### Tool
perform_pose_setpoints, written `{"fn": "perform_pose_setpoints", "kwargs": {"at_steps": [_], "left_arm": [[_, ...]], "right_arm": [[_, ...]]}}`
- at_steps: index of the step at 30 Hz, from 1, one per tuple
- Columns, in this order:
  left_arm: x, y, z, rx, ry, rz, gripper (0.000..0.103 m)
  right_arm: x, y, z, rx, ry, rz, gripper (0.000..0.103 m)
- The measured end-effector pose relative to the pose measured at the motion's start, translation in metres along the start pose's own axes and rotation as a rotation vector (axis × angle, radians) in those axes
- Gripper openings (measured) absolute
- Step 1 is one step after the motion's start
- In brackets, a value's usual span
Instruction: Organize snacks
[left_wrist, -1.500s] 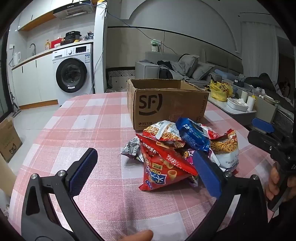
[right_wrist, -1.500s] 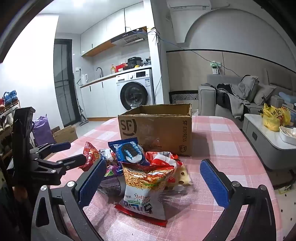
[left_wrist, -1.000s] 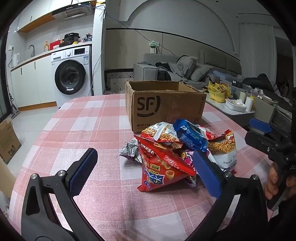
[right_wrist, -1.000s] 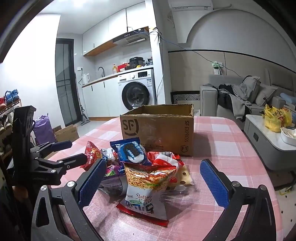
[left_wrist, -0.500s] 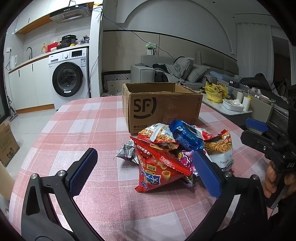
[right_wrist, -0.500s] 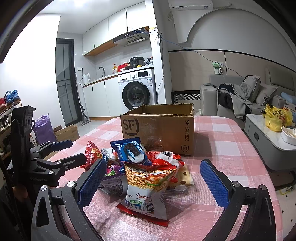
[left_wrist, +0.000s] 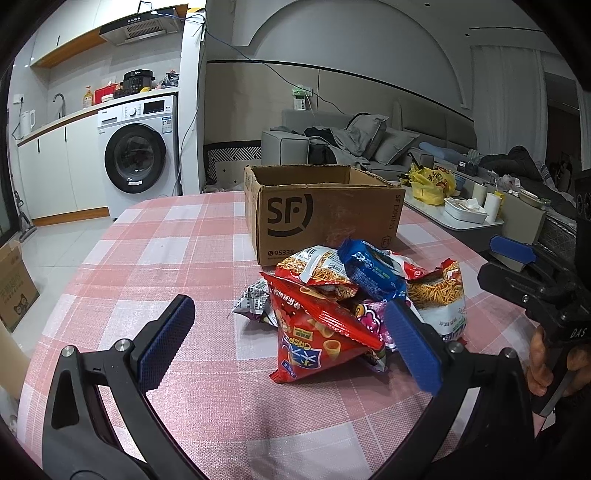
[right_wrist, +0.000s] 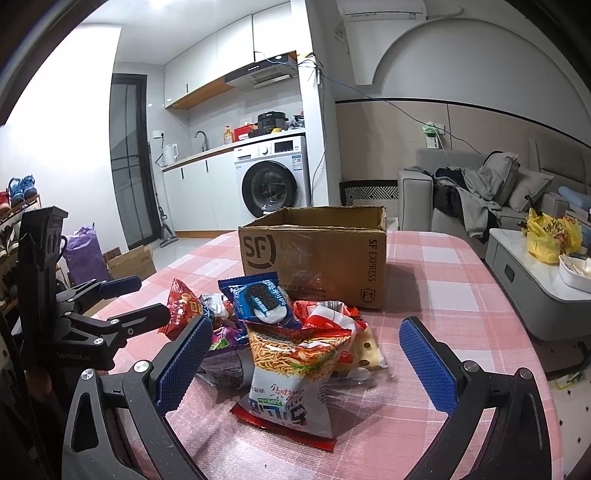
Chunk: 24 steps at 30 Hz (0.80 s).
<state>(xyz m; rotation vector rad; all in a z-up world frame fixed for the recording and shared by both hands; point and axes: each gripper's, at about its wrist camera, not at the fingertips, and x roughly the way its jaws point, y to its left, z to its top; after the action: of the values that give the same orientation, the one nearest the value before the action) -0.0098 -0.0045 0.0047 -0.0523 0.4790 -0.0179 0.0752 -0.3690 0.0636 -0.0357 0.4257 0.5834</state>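
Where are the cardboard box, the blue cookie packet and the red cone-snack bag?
cardboard box (left_wrist: 325, 218), left wrist view, on its printed front wall.
blue cookie packet (right_wrist: 260, 299), right wrist view, on the pictured cookie.
red cone-snack bag (left_wrist: 314, 339), left wrist view, on its front face.

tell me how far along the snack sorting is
Nothing looks done: the snacks lie piled on the table in front of the box, whose inside is hidden. Nothing in hand: the left tool and right tool are open. All packing remains.

The cardboard box (left_wrist: 321, 218) hides its inside.
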Motion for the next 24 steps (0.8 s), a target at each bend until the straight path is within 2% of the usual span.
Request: {"fn": "perform_pose_setpoints", "kwargs": {"at_steps": [24], "left_arm": [[-0.0004, 0.0014, -0.0001, -0.002, -0.001, 0.004, 0.102]], "right_arm": [[-0.0028, -0.0034, 0.0009, 0.013, 0.008, 0.0, 0.103]]}}
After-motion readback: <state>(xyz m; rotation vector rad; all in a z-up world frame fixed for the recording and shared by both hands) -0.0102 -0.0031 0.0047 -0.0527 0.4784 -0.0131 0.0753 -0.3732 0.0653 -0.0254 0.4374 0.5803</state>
